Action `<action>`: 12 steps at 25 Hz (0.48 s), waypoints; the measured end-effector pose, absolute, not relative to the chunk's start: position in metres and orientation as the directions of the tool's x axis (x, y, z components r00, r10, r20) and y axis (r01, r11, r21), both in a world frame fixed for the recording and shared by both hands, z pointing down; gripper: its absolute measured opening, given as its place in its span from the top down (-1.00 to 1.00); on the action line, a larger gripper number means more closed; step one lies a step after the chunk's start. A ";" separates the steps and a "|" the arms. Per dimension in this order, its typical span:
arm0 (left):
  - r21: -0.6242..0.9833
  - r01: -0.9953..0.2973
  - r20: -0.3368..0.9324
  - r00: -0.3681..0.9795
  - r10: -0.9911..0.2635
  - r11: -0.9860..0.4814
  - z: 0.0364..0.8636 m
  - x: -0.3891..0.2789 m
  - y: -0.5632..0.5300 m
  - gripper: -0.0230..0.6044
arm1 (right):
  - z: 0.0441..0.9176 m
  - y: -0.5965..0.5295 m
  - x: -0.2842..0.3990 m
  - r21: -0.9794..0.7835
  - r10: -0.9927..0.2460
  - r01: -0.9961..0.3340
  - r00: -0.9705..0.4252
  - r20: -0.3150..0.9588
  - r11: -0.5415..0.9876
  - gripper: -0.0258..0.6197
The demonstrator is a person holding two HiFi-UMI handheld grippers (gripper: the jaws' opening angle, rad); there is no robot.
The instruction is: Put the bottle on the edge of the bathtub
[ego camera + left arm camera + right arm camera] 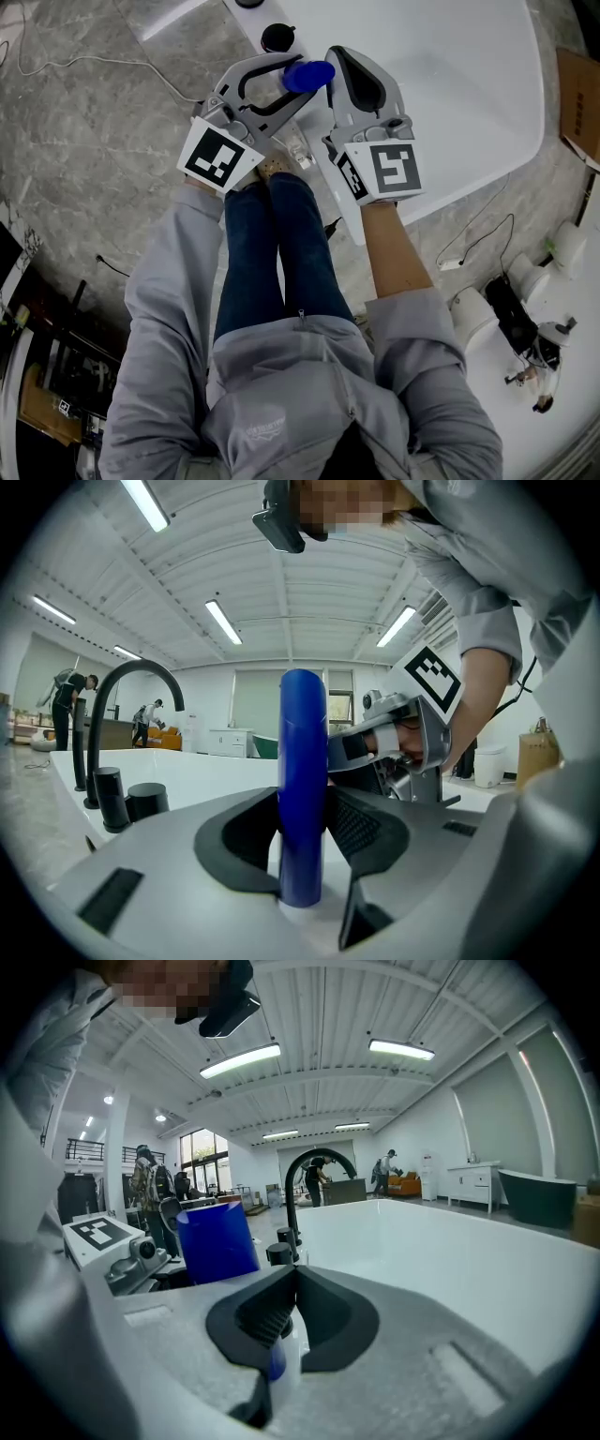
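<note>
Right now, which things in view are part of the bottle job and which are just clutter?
In the job: blue bottle, clamped in the left gripper; white bathtub, its edge the target.
Lying about: black faucet; black tap knobs; cardboard box on the floor.

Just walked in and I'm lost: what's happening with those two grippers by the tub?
A person holds a gripper in each hand at the rim of a white bathtub. The left gripper is clamped on an upright blue bottle near the black faucet. The right gripper sits beside it, fingers closed on nothing I can see. The bottle is not yet released.
</note>
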State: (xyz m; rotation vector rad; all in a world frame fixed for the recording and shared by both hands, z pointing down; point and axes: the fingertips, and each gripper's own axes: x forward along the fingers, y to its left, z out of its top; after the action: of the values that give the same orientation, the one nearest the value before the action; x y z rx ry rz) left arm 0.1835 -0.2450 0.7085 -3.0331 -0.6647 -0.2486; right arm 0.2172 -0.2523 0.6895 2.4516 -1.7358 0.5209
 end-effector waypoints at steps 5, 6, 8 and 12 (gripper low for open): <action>-0.001 0.427 0.165 0.892 0.421 -0.904 0.710 0.182 -0.242 0.44 | 0.716 -0.235 0.217 -0.157 -0.848 -0.897 0.316 0.426 -0.413 0.91; 0.000 0.427 0.167 0.892 0.421 -0.904 0.710 0.182 -0.242 0.43 | 0.720 -0.229 0.217 -0.168 -0.839 -0.889 0.319 0.441 -0.426 0.91; 0.000 0.425 0.168 0.892 0.419 -0.905 0.709 0.182 -0.242 0.43 | 0.726 -0.220 0.215 -0.179 -0.828 -0.880 0.321 0.460 -0.440 0.91; 0.001 0.425 0.160 0.893 0.420 -0.905 0.709 0.183 -0.243 0.43 | 0.730 -0.215 0.206 -0.186 -0.827 -0.881 0.309 0.471 -0.435 0.91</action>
State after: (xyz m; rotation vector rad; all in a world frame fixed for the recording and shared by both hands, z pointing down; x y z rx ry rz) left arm 0.1827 -0.2430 0.7086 -3.0235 -0.6749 -0.2441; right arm 0.2056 -0.2155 0.7296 2.4539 -1.6076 0.7807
